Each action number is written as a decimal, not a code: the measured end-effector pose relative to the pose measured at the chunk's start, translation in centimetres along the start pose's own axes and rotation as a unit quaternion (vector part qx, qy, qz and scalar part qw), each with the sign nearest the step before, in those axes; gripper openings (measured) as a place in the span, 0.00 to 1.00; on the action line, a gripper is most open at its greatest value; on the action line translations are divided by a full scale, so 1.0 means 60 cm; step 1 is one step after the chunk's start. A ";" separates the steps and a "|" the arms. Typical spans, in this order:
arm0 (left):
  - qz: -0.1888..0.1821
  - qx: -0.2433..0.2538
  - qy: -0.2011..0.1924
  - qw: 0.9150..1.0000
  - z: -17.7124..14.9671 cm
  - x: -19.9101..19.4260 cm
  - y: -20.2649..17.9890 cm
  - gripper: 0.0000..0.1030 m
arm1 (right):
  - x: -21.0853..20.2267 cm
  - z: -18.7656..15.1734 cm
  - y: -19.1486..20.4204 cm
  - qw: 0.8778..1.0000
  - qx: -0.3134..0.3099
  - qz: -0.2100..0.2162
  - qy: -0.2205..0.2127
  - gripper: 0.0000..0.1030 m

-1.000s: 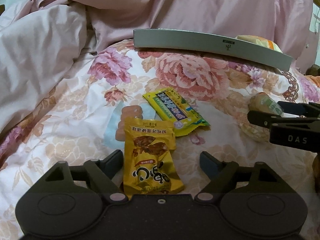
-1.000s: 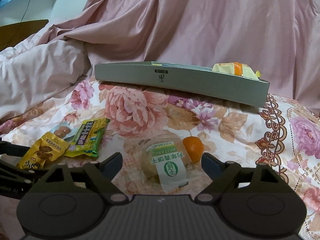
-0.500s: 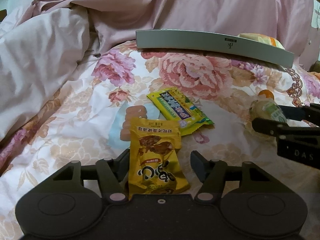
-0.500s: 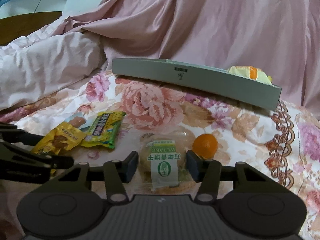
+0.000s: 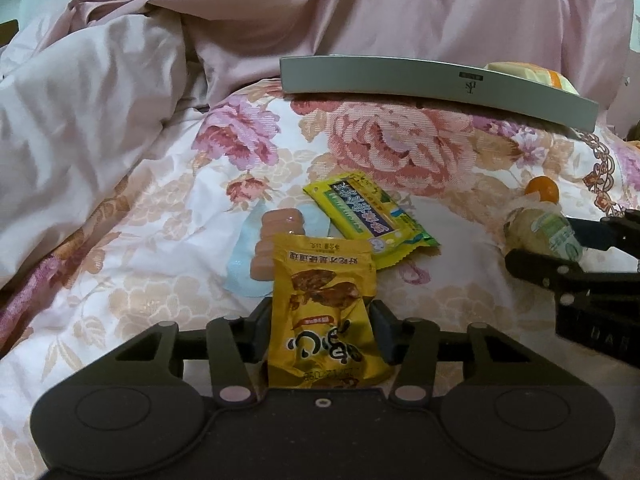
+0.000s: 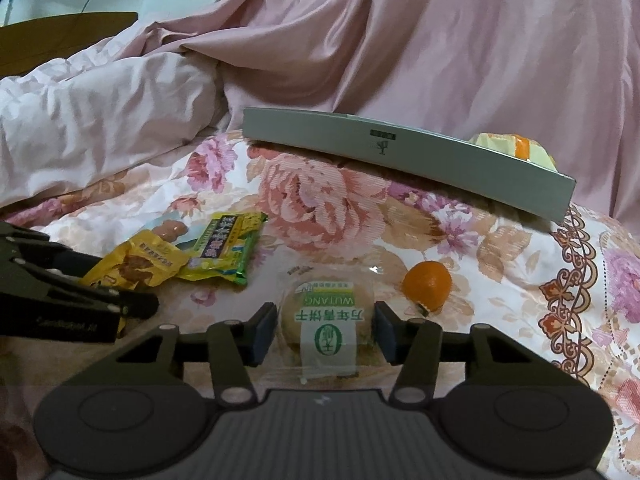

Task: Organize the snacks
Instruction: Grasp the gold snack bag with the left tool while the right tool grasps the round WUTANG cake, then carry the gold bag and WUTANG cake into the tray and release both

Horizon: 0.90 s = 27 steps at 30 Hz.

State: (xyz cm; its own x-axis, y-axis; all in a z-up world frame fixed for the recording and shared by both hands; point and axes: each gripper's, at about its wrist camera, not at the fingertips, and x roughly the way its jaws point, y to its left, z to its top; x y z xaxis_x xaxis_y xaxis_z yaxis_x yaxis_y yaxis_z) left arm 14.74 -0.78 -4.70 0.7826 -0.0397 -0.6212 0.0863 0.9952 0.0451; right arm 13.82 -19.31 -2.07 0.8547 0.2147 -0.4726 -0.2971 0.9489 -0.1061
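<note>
My left gripper (image 5: 322, 330) pinches the yellow packet (image 5: 326, 308), my right gripper (image 6: 325, 330) the biscuit (image 6: 326, 320) — both for the tray (image 6: 400, 156) at twelve o'clock.

- Floral bedspread (image 5: 400, 152), white ground with pink and peach roses, covering the bed and bearing all items.
- Grey tray (image 5: 420, 80) at the far edge, long side facing near; yellow-and-orange wrapped snack (image 6: 516, 148) inside at its right end.
- Yellow nut packet (image 5: 324, 304) nearest on the left, overlapping a blue-backed sausage pack (image 5: 276, 240).
- Yellow-green bar wrapper (image 5: 368, 216) just right of the sausages, tilted.
- Clear-wrapped round biscuit (image 6: 326, 316) near centre-right; small orange fruit (image 6: 426, 284) just beside it, right and slightly farther.
- Rumpled pink quilt (image 5: 80, 120) heaped along the left and far sides.
</note>
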 end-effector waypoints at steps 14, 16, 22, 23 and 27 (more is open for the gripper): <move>-0.013 -0.015 -0.011 1.000 -0.002 -0.014 0.000 0.48 | -0.008 -0.004 0.037 0.998 -0.055 0.011 -0.007 0.52; -0.019 -0.017 -0.012 1.000 -0.004 -0.019 -0.002 0.47 | -0.010 -0.004 0.038 0.998 -0.057 0.011 -0.010 0.52; -0.028 -0.029 -0.017 0.999 -0.007 -0.034 -0.002 0.47 | -0.020 0.001 0.037 0.998 -0.056 0.008 -0.021 0.52; -0.028 -0.031 -0.019 0.999 -0.007 -0.037 -0.002 0.47 | -0.022 0.002 0.036 0.998 -0.056 0.007 -0.023 0.52; -0.029 -0.046 -0.032 0.998 -0.001 -0.053 0.003 0.47 | -0.032 0.009 0.034 0.998 -0.050 0.007 -0.036 0.52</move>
State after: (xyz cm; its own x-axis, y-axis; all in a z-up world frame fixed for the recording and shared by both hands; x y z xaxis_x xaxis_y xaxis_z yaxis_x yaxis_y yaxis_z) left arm 12.19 -0.46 -2.77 0.8159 -0.0994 -0.5696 0.0769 0.9950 -0.0635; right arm 11.77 -17.67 -0.91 0.8772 0.2477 -0.4113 -0.3478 0.9184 -0.1887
